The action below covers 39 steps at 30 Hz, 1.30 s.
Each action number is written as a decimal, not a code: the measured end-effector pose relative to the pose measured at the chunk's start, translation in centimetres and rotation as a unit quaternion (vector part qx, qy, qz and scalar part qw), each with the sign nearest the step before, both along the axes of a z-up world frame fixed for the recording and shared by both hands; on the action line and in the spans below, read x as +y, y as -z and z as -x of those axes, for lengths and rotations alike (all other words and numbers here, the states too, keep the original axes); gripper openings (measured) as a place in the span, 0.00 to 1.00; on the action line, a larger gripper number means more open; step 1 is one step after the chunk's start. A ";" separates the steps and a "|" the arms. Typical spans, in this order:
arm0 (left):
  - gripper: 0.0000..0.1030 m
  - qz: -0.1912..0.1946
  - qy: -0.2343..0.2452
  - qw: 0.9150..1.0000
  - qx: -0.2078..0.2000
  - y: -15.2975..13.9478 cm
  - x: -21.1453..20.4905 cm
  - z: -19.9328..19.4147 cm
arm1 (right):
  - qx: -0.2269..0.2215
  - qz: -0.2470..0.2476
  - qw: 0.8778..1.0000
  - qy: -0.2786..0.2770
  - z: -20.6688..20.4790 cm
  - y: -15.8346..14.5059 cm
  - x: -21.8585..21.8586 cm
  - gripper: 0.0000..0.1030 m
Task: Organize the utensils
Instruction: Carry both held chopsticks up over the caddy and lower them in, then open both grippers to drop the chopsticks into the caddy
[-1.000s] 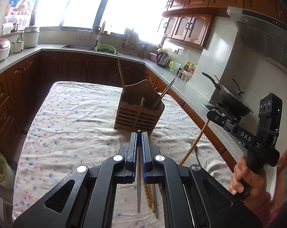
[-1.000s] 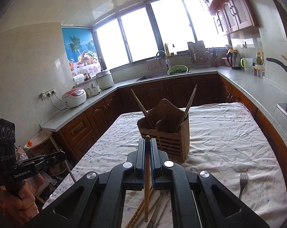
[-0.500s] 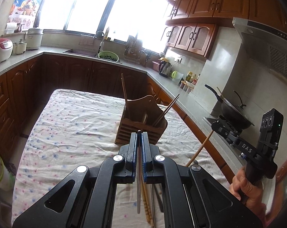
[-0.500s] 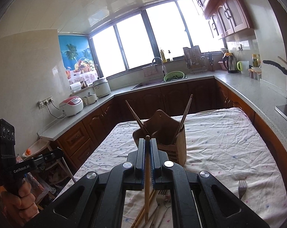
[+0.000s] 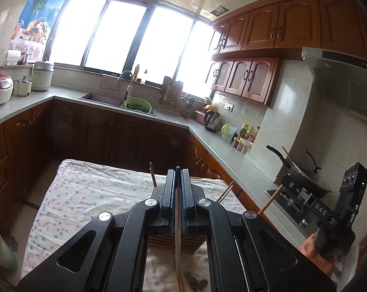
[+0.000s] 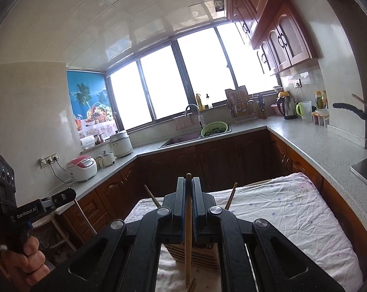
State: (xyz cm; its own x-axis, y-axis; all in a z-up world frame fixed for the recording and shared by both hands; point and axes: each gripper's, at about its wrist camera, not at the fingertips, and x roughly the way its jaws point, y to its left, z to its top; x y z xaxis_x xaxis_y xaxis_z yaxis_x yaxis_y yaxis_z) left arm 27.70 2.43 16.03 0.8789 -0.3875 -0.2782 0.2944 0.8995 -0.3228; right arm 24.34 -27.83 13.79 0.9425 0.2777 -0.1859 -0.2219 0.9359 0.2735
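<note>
Above the wooden holder (image 6: 195, 253), your left claw (image 5: 178, 194) grips a thin utensil (image 5: 177, 238), right claw (image 6: 188, 202) a chopstick (image 6: 188, 238); next, lower both in

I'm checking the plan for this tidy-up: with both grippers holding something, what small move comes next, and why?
Probably carry the right gripper forward over the wooden holder and lower its chopstick in. It is clamped upright, and the holder sits just below.

Both wrist cameras look along their tongs, sharing the table (image 5: 91, 194) and sink (image 6: 183, 140).
</note>
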 end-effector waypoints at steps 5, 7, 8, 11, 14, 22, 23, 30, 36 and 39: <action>0.03 0.016 -0.014 0.999 -0.026 -1.6 0.1 -2.7 | -0.029 -0.017 0.999 0.022 -1.8 -1.2 -1.0 0.04; 0.03 0.018 -0.024 0.999 -0.041 -2.1 -0.1 -3.6 | -0.041 -0.021 0.999 0.030 -2.3 -1.6 -1.2 0.04; 0.03 0.017 -0.031 0.998 -0.047 -2.4 -0.2 -4.2 | -0.046 -0.021 0.998 0.033 -2.6 -1.8 -1.2 0.04; 0.03 0.017 -0.045 0.997 -0.058 -2.4 -0.6 -5.9 | -0.057 -0.011 0.997 0.043 -3.6 -2.0 -1.1 0.04; 0.03 0.020 -0.056 0.997 -0.057 -1.4 -1.1 -7.7 | -0.058 -0.002 0.997 0.051 -4.7 -1.4 -0.8 0.04; 0.03 0.012 -0.083 0.996 -0.013 4.1 -2.5 -11.5 | -0.038 -0.007 0.997 0.068 -6.8 2.8 -0.9 0.04; 0.03 0.008 -0.084 0.996 -0.008 4.8 -2.6 -11.7 | -0.033 -0.008 0.997 0.070 -7.0 3.5 -0.9 0.04; 0.03 -0.011 -0.071 0.997 0.030 8.5 -3.8 -12.9 | 0.017 -0.031 0.997 0.063 -8.7 7.2 -1.3 0.05; 0.04 -0.020 -0.064 0.996 0.058 9.9 -4.4 -13.4 | 0.034 -0.029 0.997 0.056 -9.3 7.5 -1.2 0.05; 0.04 -0.016 -0.059 0.996 0.064 9.7 -4.3 -13.3 | 0.044 -0.029 0.997 0.051 -9.6 7.4 -1.5 0.06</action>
State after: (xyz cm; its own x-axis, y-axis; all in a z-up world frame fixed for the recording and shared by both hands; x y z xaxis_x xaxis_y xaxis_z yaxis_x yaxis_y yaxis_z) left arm 41.03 -1.85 6.32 0.8745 -0.2723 -0.4012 0.1437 0.9358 -0.3219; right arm 33.97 -29.31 6.35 0.9474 0.1934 -0.2549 -0.0989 0.9347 0.3415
